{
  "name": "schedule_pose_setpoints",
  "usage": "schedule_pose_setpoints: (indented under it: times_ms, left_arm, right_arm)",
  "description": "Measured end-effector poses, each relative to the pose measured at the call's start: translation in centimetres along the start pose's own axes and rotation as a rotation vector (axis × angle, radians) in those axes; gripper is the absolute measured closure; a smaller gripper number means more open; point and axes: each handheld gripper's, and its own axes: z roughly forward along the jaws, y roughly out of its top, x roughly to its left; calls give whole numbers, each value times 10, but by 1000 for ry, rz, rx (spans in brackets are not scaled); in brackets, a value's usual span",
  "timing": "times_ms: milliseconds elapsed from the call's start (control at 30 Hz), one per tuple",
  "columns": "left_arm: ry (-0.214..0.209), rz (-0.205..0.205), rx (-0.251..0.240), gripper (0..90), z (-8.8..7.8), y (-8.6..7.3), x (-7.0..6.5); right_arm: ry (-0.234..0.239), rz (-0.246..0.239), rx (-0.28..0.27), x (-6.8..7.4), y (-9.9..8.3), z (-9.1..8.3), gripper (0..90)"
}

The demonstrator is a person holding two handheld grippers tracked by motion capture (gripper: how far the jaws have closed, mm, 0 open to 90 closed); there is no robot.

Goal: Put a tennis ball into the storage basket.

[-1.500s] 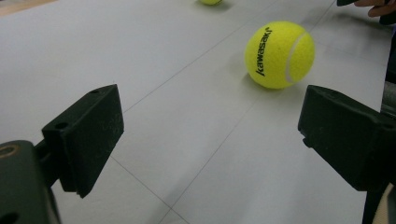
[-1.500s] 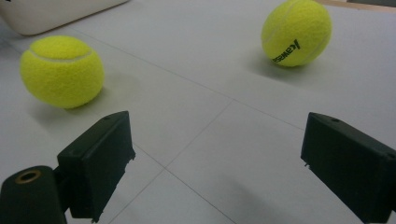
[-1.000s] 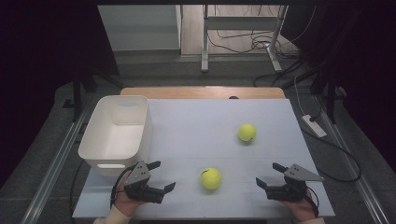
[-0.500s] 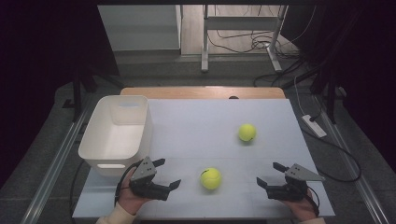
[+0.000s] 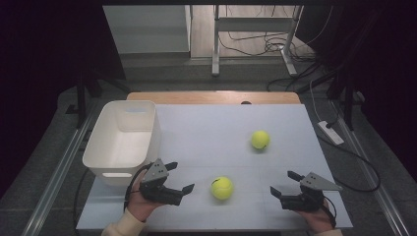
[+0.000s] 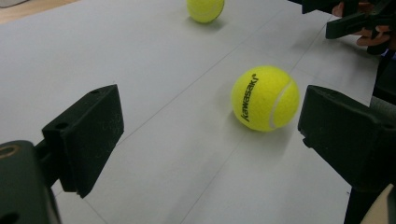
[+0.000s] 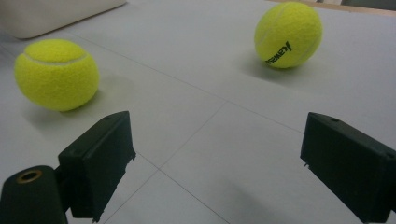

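I note the desk (image 5: 196,128) carries a white bin (image 5: 123,140) at its left edge. The near ball (image 5: 222,188) lies right of the bin, apart from my left gripper (image 5: 181,177), whose jaws stand spread and empty. My right gripper (image 5: 285,184), likewise spread, sits farther from it. Left is nearer.

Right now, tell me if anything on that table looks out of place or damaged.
Nothing stands out. Two tennis balls, the near one and the far one, sit loose on the white table; the white bin stands upright and looks empty. Both grippers, left and right, are open.
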Motion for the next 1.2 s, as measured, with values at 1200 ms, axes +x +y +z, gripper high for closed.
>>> schedule_pose_setpoints:
  times_ms: [1200]
  left_arm:
    - [-42,15,54,70,28,30,-4]
  right_arm:
    - [-7,1,1,-2,-1,-1,98]
